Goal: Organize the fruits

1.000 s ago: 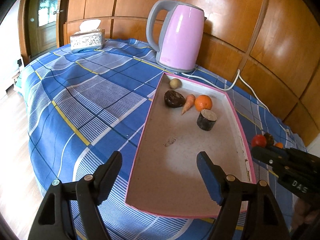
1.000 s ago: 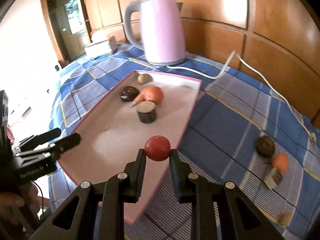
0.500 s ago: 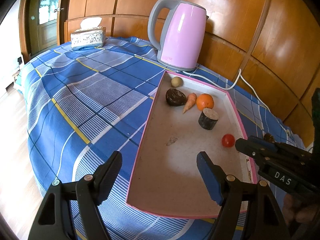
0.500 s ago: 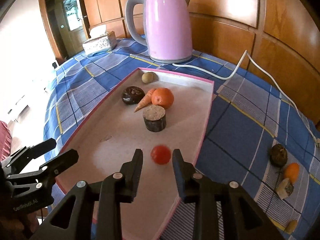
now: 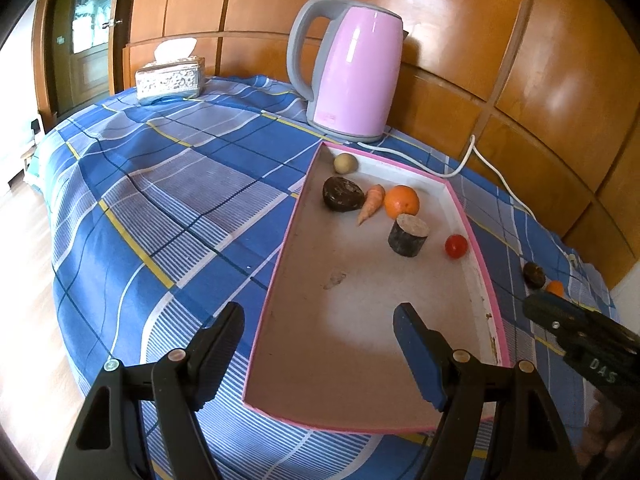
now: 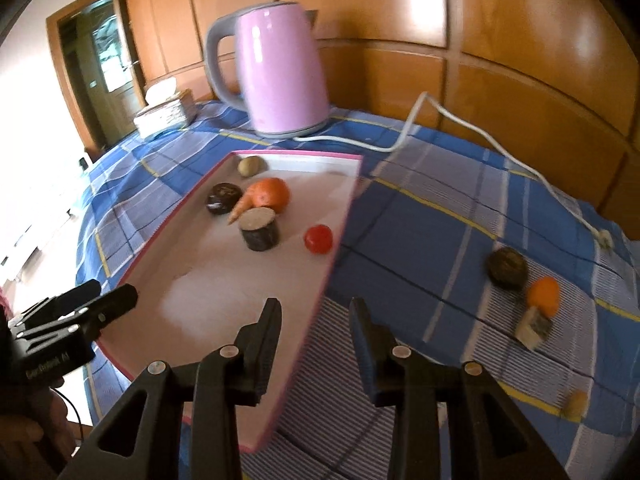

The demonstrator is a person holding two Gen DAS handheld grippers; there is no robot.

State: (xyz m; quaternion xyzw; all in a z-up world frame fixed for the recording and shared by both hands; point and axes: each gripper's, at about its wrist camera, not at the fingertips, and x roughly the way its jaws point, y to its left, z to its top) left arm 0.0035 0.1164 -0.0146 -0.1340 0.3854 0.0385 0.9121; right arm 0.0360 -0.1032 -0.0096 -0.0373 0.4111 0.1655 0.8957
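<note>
A pink-rimmed tray (image 5: 280,252) on the blue plaid cloth holds a small red tomato (image 6: 318,239) near its right wall, an orange (image 6: 274,192), a carrot (image 6: 242,208), a dark round fruit (image 6: 224,198), a dark stump-like cylinder (image 6: 259,234) and a small tan ball (image 6: 251,166). My right gripper (image 6: 315,304) hovers over the tray's right rim, short of the tomato, open with nothing between its fingers. My left gripper (image 5: 318,312) stands open and empty over the tray's near left edge. On the cloth to the right lie another dark fruit (image 6: 507,268) and a small orange (image 6: 543,295).
A pink kettle (image 5: 352,68) stands behind the tray, its white cord (image 6: 440,116) trailing right across the cloth. A tissue box (image 5: 170,80) sits at the far left. Beside the small orange lie a pale block (image 6: 534,326) and a small yellowish piece (image 6: 576,404). Wood panelling backs the table.
The right gripper let go of the red tomato, which now lies in the tray. That gripper has drawn back to the right over the tray's rim. The left gripper has not moved.
</note>
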